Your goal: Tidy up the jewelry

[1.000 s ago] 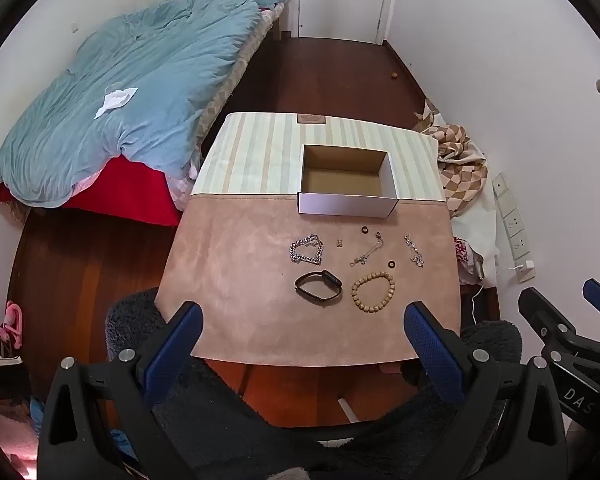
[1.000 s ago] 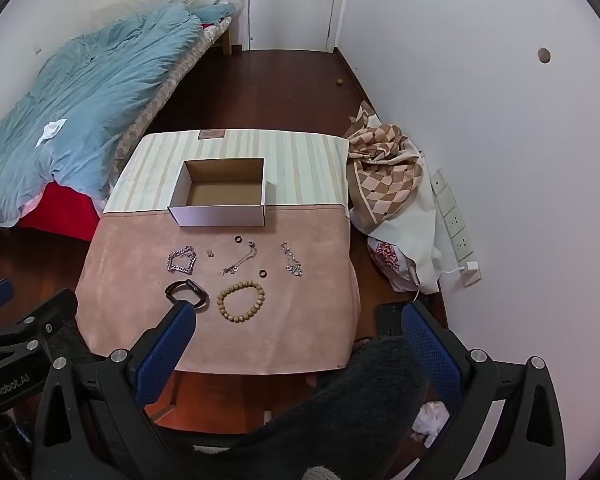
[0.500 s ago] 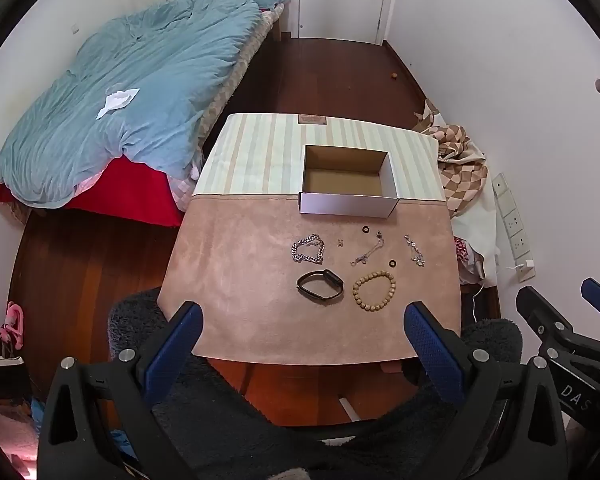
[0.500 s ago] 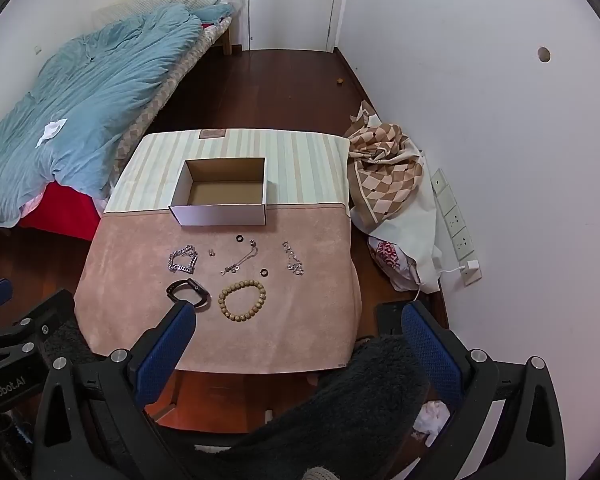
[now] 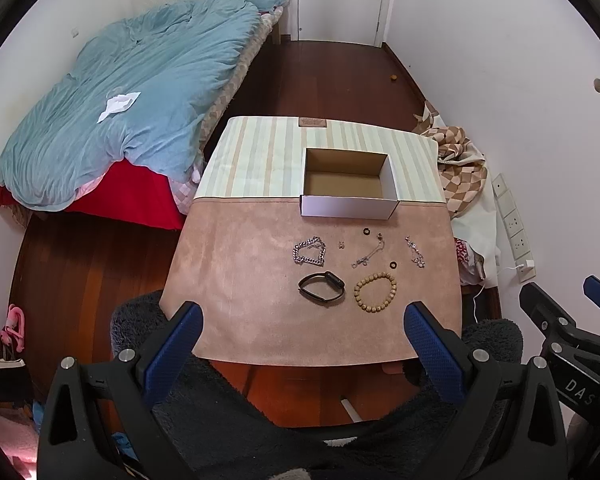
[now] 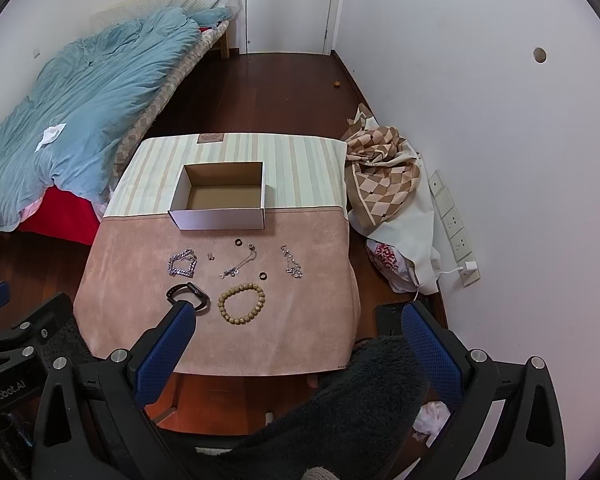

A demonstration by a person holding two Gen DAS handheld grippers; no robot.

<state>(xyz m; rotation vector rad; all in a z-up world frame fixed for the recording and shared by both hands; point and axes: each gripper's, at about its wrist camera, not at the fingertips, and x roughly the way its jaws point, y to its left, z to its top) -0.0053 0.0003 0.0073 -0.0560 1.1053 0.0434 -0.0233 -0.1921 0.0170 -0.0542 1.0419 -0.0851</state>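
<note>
The wooden bead bracelet [image 5: 375, 293], black band [image 5: 321, 287] and silver chains [image 5: 309, 251] lie on the pink cloth [image 5: 236, 280] before the open box [image 5: 348, 184], well beyond the left gripper [image 5: 300, 334] and right gripper [image 6: 296, 338]; both gape, holding nothing.
</note>
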